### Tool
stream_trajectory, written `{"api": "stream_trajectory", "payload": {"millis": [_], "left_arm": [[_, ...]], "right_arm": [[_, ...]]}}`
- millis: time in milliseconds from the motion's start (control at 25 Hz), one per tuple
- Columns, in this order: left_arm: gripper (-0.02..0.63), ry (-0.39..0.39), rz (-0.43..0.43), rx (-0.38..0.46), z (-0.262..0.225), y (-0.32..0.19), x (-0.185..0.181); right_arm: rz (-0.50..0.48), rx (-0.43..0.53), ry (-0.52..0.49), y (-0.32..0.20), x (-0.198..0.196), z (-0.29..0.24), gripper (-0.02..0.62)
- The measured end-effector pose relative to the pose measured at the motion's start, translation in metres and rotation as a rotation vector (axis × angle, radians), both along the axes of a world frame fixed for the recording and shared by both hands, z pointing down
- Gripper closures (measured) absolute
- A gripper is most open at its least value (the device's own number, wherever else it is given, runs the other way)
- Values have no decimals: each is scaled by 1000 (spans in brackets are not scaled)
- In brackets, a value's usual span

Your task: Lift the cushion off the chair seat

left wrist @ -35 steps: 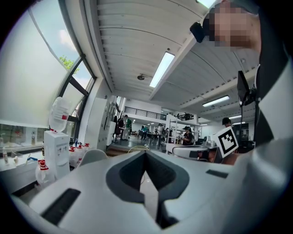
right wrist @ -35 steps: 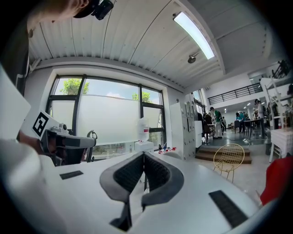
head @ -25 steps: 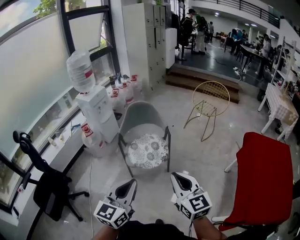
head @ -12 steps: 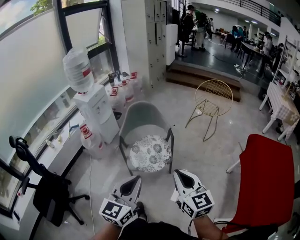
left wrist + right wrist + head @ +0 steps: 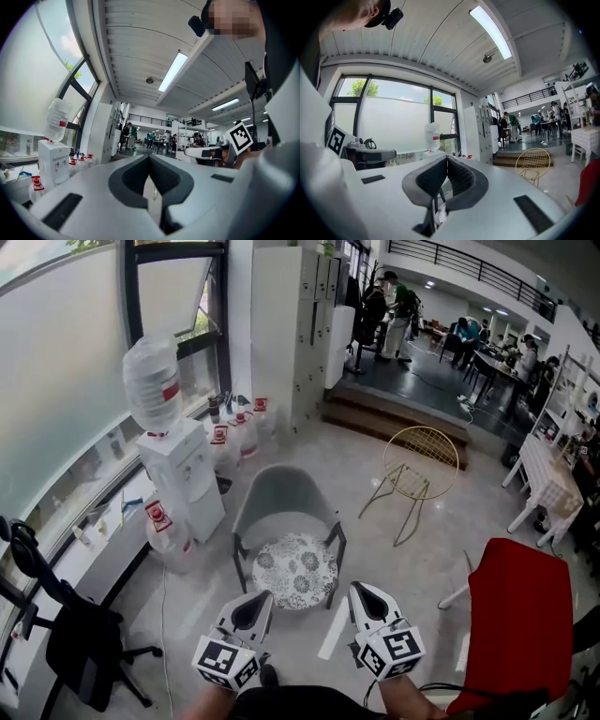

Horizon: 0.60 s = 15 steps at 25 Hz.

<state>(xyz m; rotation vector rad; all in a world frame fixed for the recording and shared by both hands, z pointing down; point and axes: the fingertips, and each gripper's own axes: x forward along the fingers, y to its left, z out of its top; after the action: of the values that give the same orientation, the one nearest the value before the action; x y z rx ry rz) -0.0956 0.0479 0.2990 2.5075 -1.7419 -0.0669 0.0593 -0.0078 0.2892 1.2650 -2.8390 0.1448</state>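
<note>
The cushion (image 5: pixel 295 570), round with a grey-and-white flower pattern, lies flat on the seat of a grey shell chair (image 5: pixel 281 495) just below the middle of the head view. The chair stands on a pale floor (image 5: pixel 366 512) with its back toward the top of the frame.

Both grippers sit at the bottom of the frame, side by side and apart from each other, pointing up the picture toward the chair. The left gripper (image 5: pixel 251 607) is at lower centre-left, its tip near the front edge of the seat but clear of it. The right gripper (image 5: pixel 366 601) is at lower centre-right, beside the chair's front right leg and not touching it. In each gripper view the jaws are pressed together with nothing between them.

To the left of the chair a white water dispenser (image 5: pixel 185 479) carries an upturned bottle (image 5: pixel 150 382), with more water jugs (image 5: pixel 236 435) on the floor behind it. A black office chair (image 5: pixel 70 643) fills the lower left corner. A gold wire chair (image 5: pixel 422 451) stands at centre right, and a red chair (image 5: pixel 520 620) takes the lower right. White lockers (image 5: pixel 286 324) rise at top centre, and people stand in the far room at upper right.
</note>
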Motion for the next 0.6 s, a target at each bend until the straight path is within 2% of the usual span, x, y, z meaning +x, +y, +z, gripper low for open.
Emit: {"api": "stream_trajectory", "payload": {"millis": [400, 600], "left_arm": [[598, -12, 47, 0, 2, -41, -60], [600, 14, 92, -27, 3, -62, -75]], "right_arm": [[-2, -24, 39, -35, -67, 10, 586], [26, -60, 70, -52, -82, 15, 586]]}}
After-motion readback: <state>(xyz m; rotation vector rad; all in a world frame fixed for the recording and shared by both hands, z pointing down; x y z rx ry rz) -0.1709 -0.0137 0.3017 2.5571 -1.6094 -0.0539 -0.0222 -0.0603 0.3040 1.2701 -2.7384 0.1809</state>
